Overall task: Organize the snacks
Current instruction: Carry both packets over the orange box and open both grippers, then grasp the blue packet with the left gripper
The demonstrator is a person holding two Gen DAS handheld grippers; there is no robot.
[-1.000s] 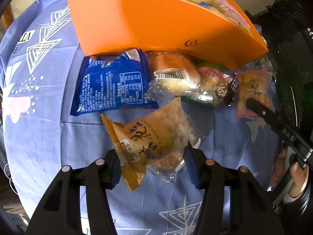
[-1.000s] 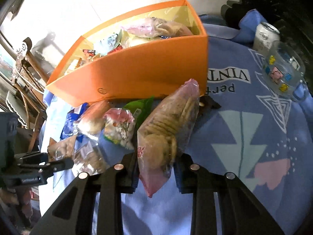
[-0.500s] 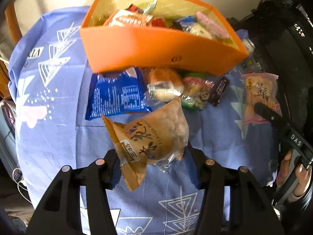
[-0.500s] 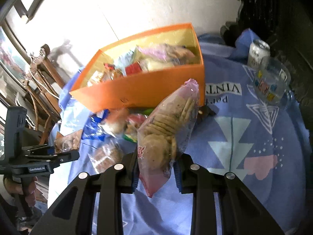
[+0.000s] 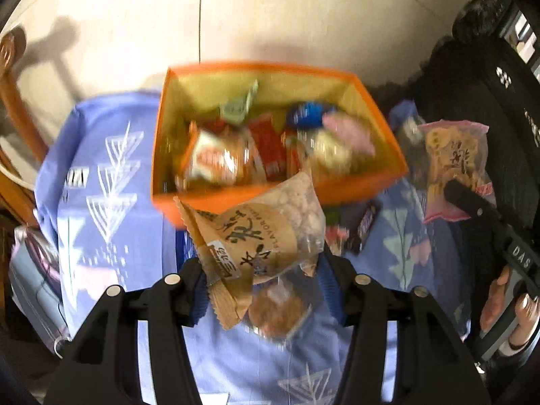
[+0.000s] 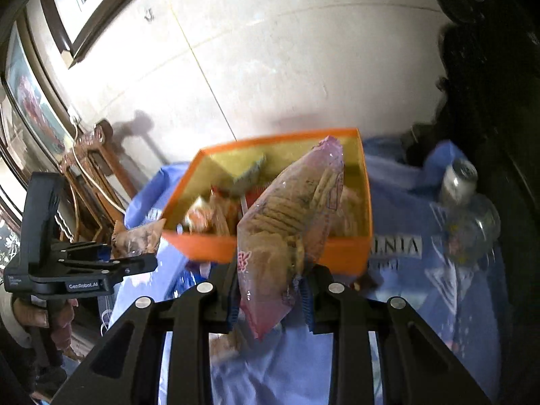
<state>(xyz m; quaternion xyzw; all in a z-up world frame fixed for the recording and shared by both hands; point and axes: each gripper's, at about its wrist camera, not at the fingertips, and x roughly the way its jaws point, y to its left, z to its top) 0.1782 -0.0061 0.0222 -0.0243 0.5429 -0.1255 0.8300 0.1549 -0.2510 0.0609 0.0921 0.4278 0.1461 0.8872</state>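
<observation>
An orange box (image 5: 341, 192) holding several snack packs stands on the blue tablecloth (image 5: 111, 209); it also shows in the right wrist view (image 6: 202, 246). My left gripper (image 5: 263, 287) is shut on a brown snack bag (image 5: 256, 233), held in the air in front of the box. My right gripper (image 6: 270, 298) is shut on a pink-edged clear bag of cookies (image 6: 287, 236), held up in front of the box. That cookie bag (image 5: 455, 165) and the right gripper show at the right of the left wrist view.
A chocolate bar (image 5: 364, 229) and other loose snacks lie on the cloth by the box's near side. A drink can (image 6: 459, 182) and a glass bowl (image 6: 472, 233) stand at the right. A wooden chair (image 6: 91, 182) and a wall are behind the table.
Both grippers have risen with their bags and tilted up, so the box's inside and the wall now show. The loose snacks by the box have dropped lower in view.
</observation>
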